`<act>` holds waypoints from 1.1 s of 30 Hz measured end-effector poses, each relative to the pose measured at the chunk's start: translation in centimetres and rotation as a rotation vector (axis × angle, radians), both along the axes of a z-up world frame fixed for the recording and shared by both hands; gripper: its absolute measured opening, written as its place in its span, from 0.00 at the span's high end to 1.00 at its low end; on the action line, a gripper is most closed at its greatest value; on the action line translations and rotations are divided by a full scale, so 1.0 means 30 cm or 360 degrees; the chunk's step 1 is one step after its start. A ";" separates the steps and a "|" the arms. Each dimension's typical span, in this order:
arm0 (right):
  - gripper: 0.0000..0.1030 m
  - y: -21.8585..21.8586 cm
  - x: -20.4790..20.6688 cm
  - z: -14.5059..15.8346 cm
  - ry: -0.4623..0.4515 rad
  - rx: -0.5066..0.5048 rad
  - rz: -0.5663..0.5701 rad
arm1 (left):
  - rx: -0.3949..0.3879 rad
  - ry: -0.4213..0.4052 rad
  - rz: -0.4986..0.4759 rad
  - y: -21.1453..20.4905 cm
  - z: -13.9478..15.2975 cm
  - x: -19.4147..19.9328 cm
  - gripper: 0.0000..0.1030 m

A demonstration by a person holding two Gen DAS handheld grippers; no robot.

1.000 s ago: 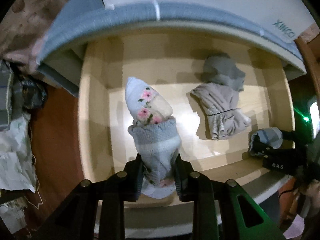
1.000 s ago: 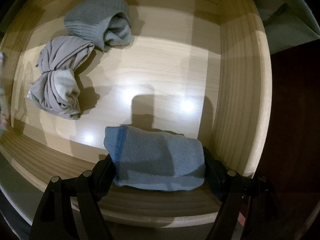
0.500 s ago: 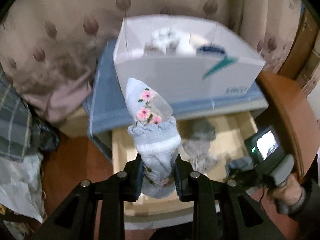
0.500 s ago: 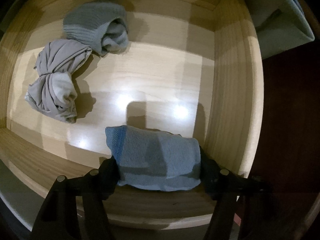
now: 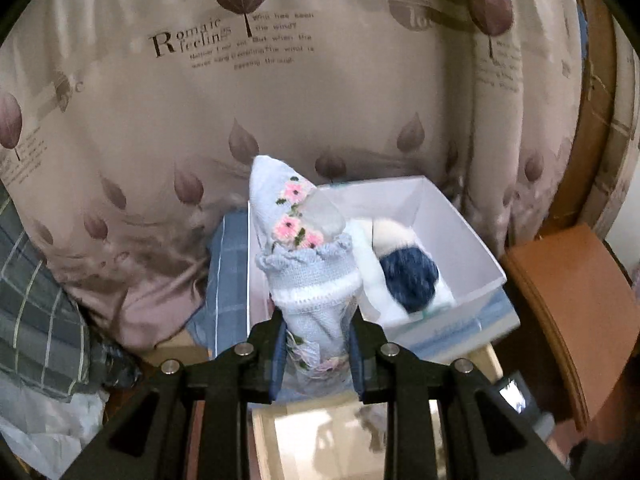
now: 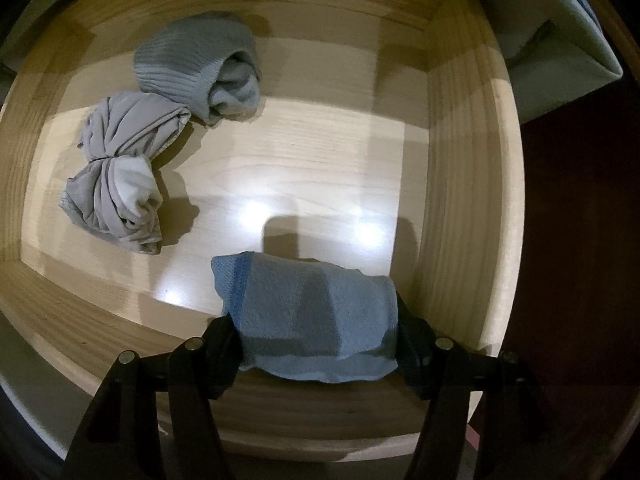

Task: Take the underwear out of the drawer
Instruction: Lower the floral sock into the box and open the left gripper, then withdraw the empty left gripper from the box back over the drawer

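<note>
Left gripper [image 5: 316, 356] clamps floral roll [image 5: 298, 248] before white box [image 5: 452, 216] holding rolled items. Right gripper [image 6: 318, 344] closing on blue roll [image 6: 312, 316]; drawer [image 6: 460, 168] keeps two grey bundles, upper left.

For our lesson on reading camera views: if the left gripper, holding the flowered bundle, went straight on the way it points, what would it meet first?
Probably the white box: the left gripper, shut on the flowered bundle, aims at its near wall and the rolled items inside. Depth is unclear.
</note>
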State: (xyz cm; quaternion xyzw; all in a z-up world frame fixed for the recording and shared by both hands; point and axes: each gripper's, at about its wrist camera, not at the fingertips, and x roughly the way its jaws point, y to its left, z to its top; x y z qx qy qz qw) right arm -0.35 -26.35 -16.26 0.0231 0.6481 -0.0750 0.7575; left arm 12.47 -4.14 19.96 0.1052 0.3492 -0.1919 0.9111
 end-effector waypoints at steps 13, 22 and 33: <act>0.41 -0.006 0.003 0.002 -0.0015 0.0015 0.0000 | 0.0125 0.0162 0.0048 -0.097 -0.183 0.233 0.75; 0.41 -0.009 0.001 0.004 -0.0014 0.0017 -0.0002 | 0.0140 0.0242 0.0094 -0.099 -0.260 0.285 0.63; 0.41 -0.003 0.004 0.009 -0.0010 0.0012 0.0000 | 0.0107 0.0247 0.0109 -0.052 -0.218 0.211 0.61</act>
